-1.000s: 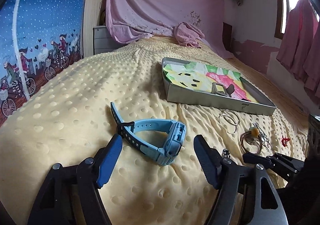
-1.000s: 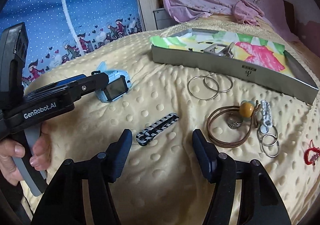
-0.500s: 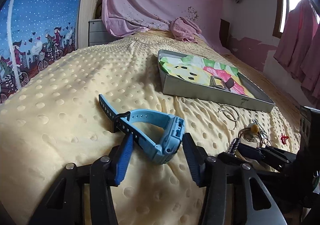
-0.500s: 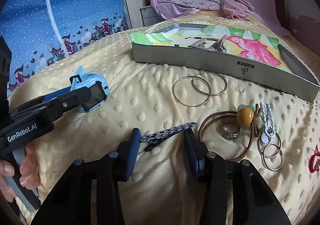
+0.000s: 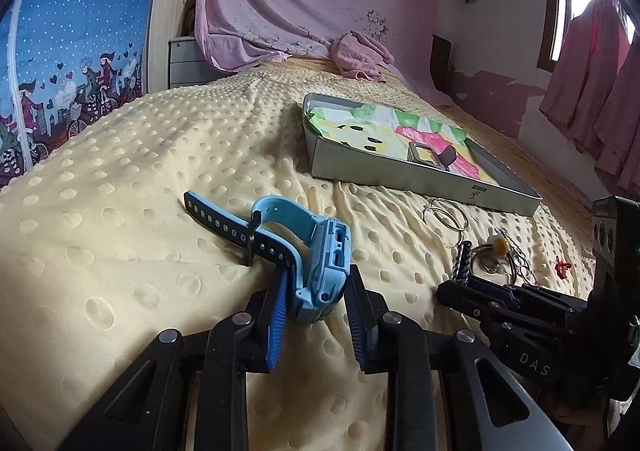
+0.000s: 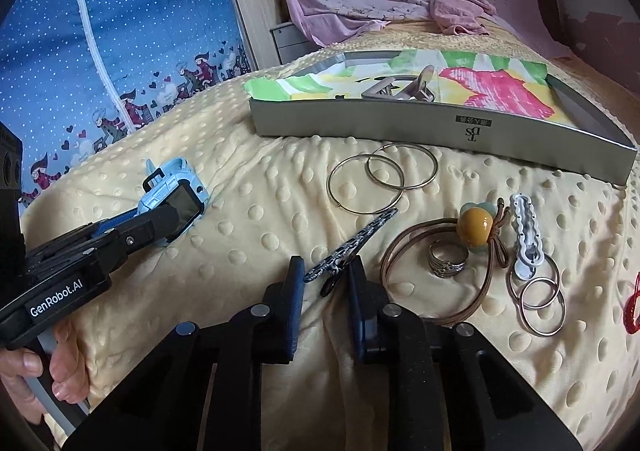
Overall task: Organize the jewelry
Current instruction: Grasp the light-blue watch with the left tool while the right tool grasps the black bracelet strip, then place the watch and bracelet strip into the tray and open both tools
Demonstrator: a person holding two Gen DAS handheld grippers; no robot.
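Note:
A light blue watch (image 5: 316, 255) lies on the yellow dotted blanket. My left gripper (image 5: 318, 291) has closed on its case, and the watch (image 6: 176, 203) shows between that gripper's fingers in the right wrist view too. My right gripper (image 6: 324, 275) is closed on the near end of a black-and-white patterned hair clip (image 6: 352, 245), which also shows in the left wrist view (image 5: 462, 263). A grey metal tray (image 6: 440, 127) lined with colourful paper stands behind and holds a metal clip (image 6: 404, 89).
Between clip and tray lie two gold hoops (image 6: 380, 177). To the right are a brown cord with a yellow bead (image 6: 474, 227), a silver ring (image 6: 448, 259), a white hair clip (image 6: 526, 235), linked metal rings (image 6: 538, 299) and a red item (image 6: 632, 307). A pink cloth (image 5: 360, 55) lies at the back.
Both grippers moved forward and narrowed: the left from wide open beside the watch to closed on its case, the right from open before the patterned hair clip to closed on its end.

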